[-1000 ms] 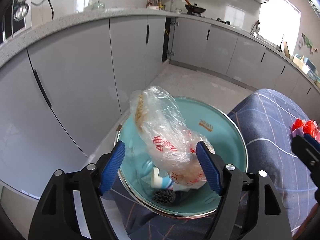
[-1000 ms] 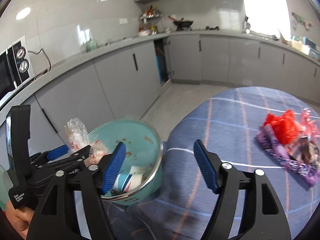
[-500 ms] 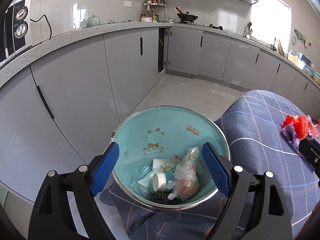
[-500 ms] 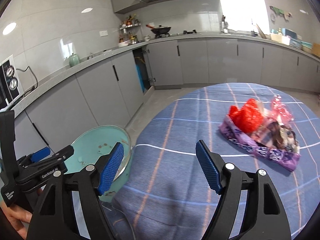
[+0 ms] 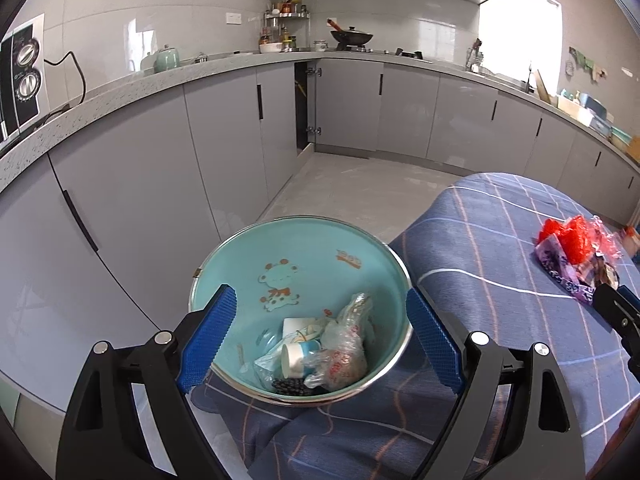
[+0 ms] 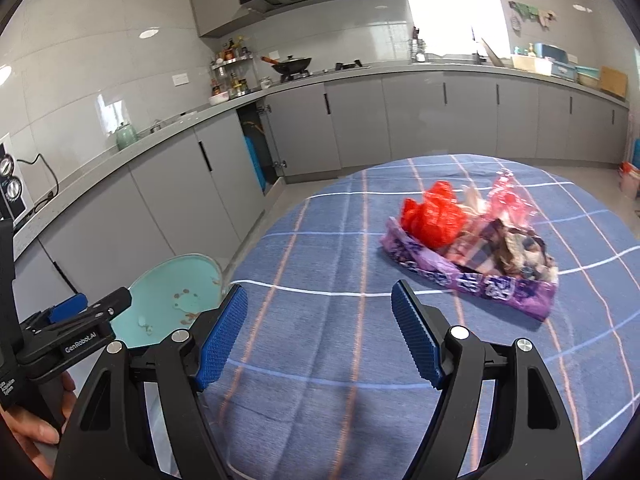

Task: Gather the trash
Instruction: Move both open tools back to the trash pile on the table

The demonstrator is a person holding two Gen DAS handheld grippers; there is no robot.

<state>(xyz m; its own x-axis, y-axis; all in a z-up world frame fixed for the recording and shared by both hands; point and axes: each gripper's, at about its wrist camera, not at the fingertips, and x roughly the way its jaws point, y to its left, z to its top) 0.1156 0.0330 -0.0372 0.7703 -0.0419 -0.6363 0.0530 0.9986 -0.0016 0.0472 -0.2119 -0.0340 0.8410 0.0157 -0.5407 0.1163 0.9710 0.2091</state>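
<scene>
The purple wrapper heap [image 6: 472, 264] lies lengthwise toward the worktop's far right edge, ahead-right of the wide, empty right tool [image 6: 320, 332], nearer it than the just-opened, empty left tool [image 5: 320, 336].

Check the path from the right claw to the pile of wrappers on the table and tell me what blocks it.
Nothing visible does. Only bare checked tablecloth lies between the open right claw and the pile of wrappers. The bowl sits off to the claw's left, out of the way.
</scene>
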